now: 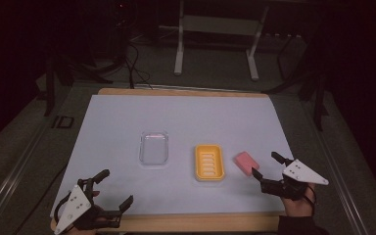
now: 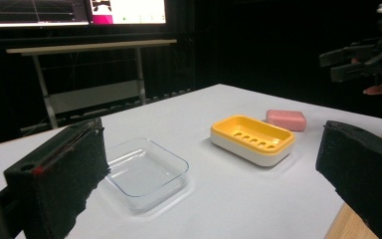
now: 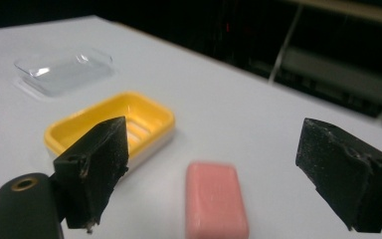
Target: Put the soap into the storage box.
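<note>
A pink soap bar (image 1: 245,162) (image 3: 216,205) (image 2: 286,119) lies flat on the white table cover, just right of a yellow soap dish (image 1: 208,162) (image 3: 110,124) (image 2: 252,138) with a slotted floor. A clear plastic lid or tray (image 1: 153,148) (image 2: 144,173) (image 3: 63,68) rests left of the dish. My right gripper (image 1: 266,164) (image 3: 214,164) is open, close to the soap's right side, its jaws straddling the bar from above in the right gripper view. My left gripper (image 1: 114,187) (image 2: 209,184) stands open near the table's front left corner, nothing between its jaws. The right gripper (image 2: 348,59) also shows far off in the left gripper view.
The white cover (image 1: 186,117) lies over a wooden table whose edge (image 1: 196,223) shows at the front. Beyond the table stands a metal frame (image 1: 215,44) with cables on the floor. Monitors (image 2: 74,11) glow at the back in the left gripper view.
</note>
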Demonstrator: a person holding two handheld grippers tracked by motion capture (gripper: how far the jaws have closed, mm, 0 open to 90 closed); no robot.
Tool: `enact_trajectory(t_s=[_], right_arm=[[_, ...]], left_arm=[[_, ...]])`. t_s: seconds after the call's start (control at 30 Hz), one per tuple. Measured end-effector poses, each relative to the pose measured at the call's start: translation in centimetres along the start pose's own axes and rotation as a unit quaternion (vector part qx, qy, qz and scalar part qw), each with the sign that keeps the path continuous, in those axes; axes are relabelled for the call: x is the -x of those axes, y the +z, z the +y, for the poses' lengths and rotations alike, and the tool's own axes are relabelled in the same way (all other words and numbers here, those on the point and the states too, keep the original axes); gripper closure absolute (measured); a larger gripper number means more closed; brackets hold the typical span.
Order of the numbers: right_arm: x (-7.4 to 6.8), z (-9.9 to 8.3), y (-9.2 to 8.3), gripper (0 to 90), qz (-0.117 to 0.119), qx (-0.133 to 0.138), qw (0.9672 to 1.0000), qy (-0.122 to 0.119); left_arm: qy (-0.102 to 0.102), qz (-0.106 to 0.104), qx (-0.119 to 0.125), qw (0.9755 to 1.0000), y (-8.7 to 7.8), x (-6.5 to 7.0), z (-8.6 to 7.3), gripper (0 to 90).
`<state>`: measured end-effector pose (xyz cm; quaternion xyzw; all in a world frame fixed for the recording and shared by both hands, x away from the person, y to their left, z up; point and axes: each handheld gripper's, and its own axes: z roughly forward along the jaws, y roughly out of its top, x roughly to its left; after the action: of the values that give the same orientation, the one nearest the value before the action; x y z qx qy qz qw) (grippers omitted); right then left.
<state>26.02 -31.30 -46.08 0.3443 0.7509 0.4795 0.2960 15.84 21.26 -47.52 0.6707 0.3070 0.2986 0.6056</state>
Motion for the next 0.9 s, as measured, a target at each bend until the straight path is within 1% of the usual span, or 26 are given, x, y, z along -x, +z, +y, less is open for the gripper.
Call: enact_trajectory(t_s=[0.07,0.1,0.17,0.2,0.27,0.3,0.33,0.37,0.4,0.47,0.53,0.6,0.7,0.77,0.87,0.9], right_arm=[[0.4,-0.1,0.3,12.5,-0.006,-0.028,0.9993,0.025],[0.6,-0.2,0.5,12.5,-0.012,-0.045,0.9983,0.035],[0.9,-0.4,0.7,11.4,-0.016,-0.069,0.9962,0.050],[1.1,-0.5,0.9,11.4,-0.022,-0.082,0.9948,0.057],[1.5,-0.6,1.1,11.3,-0.017,-0.107,0.9914,0.074],[1.6,-0.6,1.1,11.3,-0.020,-0.119,0.9894,0.080],[1.8,-0.7,1.2,11.3,-0.015,-0.133,0.9872,0.087],[2.0,-0.7,1.2,11.3,-0.006,-0.143,0.9857,0.089],[2.1,-0.8,1.3,11.3,-0.002,-0.155,0.9839,0.088],[2.2,-1.1,1.4,11.3,0.012,-0.181,0.9796,0.086],[2.3,-1.3,1.5,11.3,0.026,-0.208,0.9742,0.084],[2.3,-1.5,1.6,11.3,0.034,-0.226,0.9707,0.076],[2.4,-1.8,1.9,11.3,0.059,-0.262,0.9601,0.079],[2.3,-2.1,2.1,11.5,0.059,-0.283,0.9540,0.079],[2.2,-2.2,2.4,11.7,0.059,-0.310,0.9461,0.072],[2.2,-2.3,2.6,13.4,0.061,-0.320,0.9427,0.071]], left_arm=[[0.004,0.000,-0.002,1.0000,0.0,0.0,0.0,0.3],[0.004,0.000,-0.004,1.0000,0.0,0.1,0.0,0.3],[0.004,-0.001,-0.006,1.0000,0.1,0.1,0.0,0.3],[0.005,0.000,-0.009,0.9999,0.1,0.1,0.0,0.3],[0.008,-0.001,-0.010,0.9999,0.1,0.1,0.0,0.3],[0.008,0.000,-0.011,0.9999,0.2,0.1,0.0,0.3],[0.010,0.002,-0.013,0.9999,0.2,0.2,0.0,0.3],[0.010,0.002,-0.015,0.9998,0.2,0.2,-0.1,0.3],[0.011,0.001,-0.015,0.9998,0.2,0.2,-0.1,0.3],[0.012,0.000,-0.017,0.9998,0.3,0.2,-0.1,0.3],[0.014,0.001,-0.019,0.9997,0.3,0.3,-0.1,0.3],[0.014,0.000,-0.021,0.9997,0.3,0.3,-0.1,0.3],[0.015,0.000,-0.022,0.9996,0.4,0.3,-0.1,0.3],[0.017,0.001,-0.024,0.9996,0.4,0.4,-0.1,0.3],[0.015,-0.003,-0.026,0.9995,0.5,0.4,-0.2,0.3],[0.014,-0.005,-0.031,0.9994,0.5,0.4,-0.2,0.3]])
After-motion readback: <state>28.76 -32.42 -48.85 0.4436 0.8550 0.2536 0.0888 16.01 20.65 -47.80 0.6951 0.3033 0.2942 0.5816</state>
